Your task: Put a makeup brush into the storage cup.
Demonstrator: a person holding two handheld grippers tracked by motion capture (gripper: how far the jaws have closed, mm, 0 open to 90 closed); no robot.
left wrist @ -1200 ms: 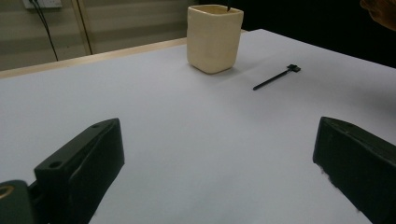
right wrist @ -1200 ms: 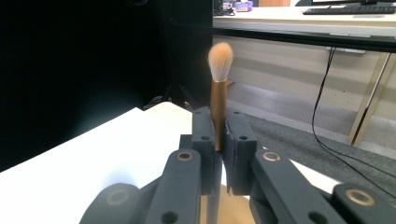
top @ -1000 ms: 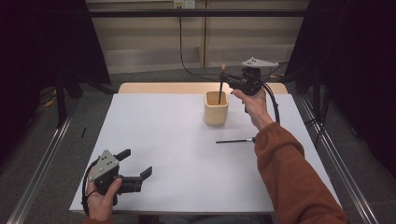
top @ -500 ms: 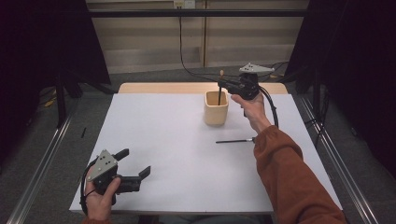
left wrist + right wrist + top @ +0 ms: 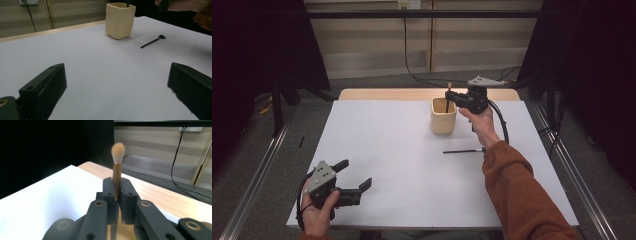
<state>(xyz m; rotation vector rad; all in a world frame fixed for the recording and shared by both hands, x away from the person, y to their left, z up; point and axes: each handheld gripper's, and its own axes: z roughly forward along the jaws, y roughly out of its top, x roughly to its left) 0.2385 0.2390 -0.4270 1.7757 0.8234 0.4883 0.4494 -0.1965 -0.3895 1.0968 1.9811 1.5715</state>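
A cream cup (image 5: 443, 116) (image 5: 120, 20) stands on the far middle of the white table (image 5: 387, 140). My right gripper (image 5: 449, 97) (image 5: 117, 190) hovers over the cup's rim, shut on a brush (image 5: 448, 102) (image 5: 117, 162) held upright, pale bristles up, its dark handle reaching down into the cup. A thin black stick-like tool (image 5: 463, 150) (image 5: 152, 41) lies flat on the table in front of the cup. My left gripper (image 5: 353, 173) (image 5: 117, 87) rests at the near left corner, jaws wide open with nothing between them.
A wooden strip (image 5: 412, 94) runs along the table's far edge. Metal rails (image 5: 257, 175) flank both sides, and a cable (image 5: 412, 50) trails over the floor behind. The person's orange sleeve (image 5: 522, 195) crosses the table's right side.
The right gripper has sunk with the brush, so the handle sits lower in the cup. The left gripper has not moved.
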